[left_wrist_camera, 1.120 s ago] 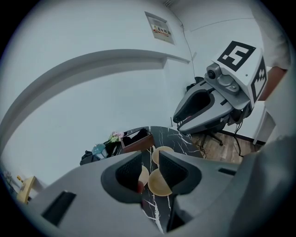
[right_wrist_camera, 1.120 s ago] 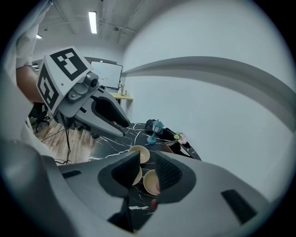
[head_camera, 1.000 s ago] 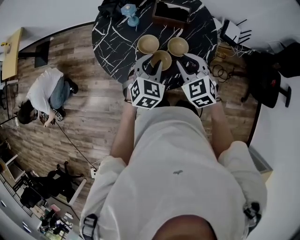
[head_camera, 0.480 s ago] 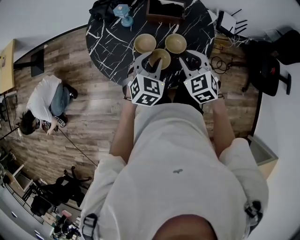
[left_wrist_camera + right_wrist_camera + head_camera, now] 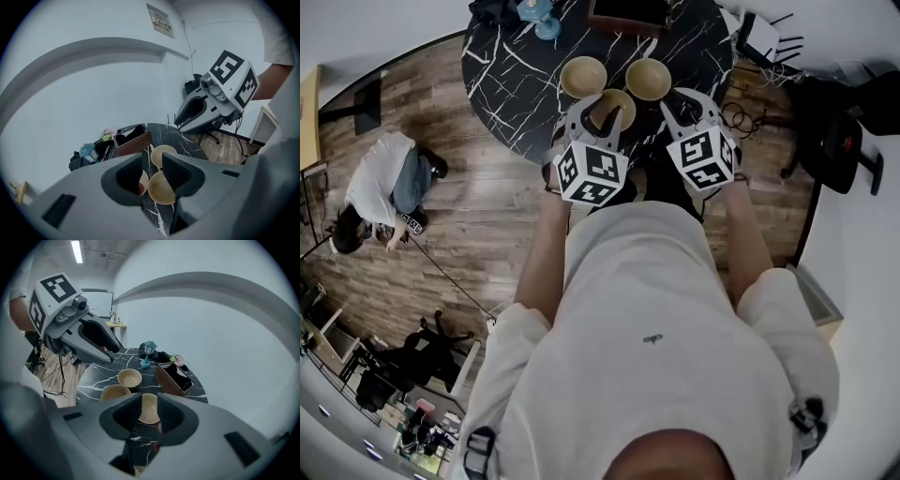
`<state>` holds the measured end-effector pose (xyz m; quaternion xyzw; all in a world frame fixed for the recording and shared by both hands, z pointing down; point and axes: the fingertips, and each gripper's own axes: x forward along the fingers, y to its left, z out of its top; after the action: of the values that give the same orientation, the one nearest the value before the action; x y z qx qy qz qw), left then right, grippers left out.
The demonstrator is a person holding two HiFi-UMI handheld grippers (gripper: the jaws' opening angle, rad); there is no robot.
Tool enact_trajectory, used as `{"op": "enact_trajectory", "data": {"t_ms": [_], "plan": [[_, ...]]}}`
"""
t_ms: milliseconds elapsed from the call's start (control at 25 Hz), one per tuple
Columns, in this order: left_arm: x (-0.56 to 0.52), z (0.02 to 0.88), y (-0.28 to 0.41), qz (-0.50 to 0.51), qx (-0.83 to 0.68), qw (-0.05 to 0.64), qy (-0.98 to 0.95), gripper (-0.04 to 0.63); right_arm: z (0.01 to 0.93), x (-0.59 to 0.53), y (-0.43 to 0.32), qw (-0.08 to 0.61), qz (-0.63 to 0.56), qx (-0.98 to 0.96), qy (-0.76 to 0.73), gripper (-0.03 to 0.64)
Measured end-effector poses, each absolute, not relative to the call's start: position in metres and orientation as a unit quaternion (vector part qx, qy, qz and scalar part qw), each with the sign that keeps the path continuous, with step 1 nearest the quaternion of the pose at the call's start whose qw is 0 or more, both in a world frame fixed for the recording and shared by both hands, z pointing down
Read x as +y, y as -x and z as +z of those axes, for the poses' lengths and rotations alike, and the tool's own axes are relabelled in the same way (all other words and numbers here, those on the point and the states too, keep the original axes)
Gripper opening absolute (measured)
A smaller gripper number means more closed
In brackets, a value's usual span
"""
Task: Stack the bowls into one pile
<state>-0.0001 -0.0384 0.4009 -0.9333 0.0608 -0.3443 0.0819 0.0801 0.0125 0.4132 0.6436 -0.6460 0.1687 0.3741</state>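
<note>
Three tan bowls upright on the round black, white-veined counter (image 5: 511, 70), all empty, set just beside one another in a triangle, none nested: far-left bowl (image 5: 583, 76), far-right bowl (image 5: 648, 79), and near bowl (image 5: 612, 105) closest to the person, partly covered in the head view by the left claw (image 5: 152, 161). Stands released, that left claw, jaws just opened wider and pressing on nothing, with the near bowl showing through the gap, beyond the tips, on the counter. Same for the right claw (image 5: 149, 404): jaws apart, gripping nothing, lined up on the far-right bowl seen through its gap. Both over the counter's near edge. Behind the bowls, an open brown wooden box (image 5: 174, 376) with a dark inside, contents impossible to make out. Near it a small teal lantern (image 5: 149, 352), pink flowers (image 5: 178, 359) and a black bag (image 5: 492, 9). Off the counter, a seated person (image 5: 389, 187) on the wood floor (image 5: 478, 211); to the right, a black office chair (image 5: 834, 141) and loose cables (image 5: 736, 117).
</note>
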Motion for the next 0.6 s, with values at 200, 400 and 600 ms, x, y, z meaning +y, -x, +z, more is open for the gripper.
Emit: {"op": "enact_trajectory", "data": {"t_ms": [200, 400, 600], "plan": [[-0.039, 0.408, -0.010, -0.362, 0.078, 0.069, 0.926, 0.129, 0.431, 0.004, -0.095, 0.387, 0.176, -0.662, -0.617, 0.103], [-0.041, 0.415, -0.019, -0.381, 0.107, 0.052, 0.917, 0.129, 0.450, -0.006, -0.115, 0.395, 0.182, -0.681, -0.589, 0.098], [-0.046, 0.420, -0.027, -0.394, 0.145, 0.033, 0.907, 0.129, 0.468, -0.021, -0.131, 0.405, 0.180, -0.703, -0.556, 0.094]]}}
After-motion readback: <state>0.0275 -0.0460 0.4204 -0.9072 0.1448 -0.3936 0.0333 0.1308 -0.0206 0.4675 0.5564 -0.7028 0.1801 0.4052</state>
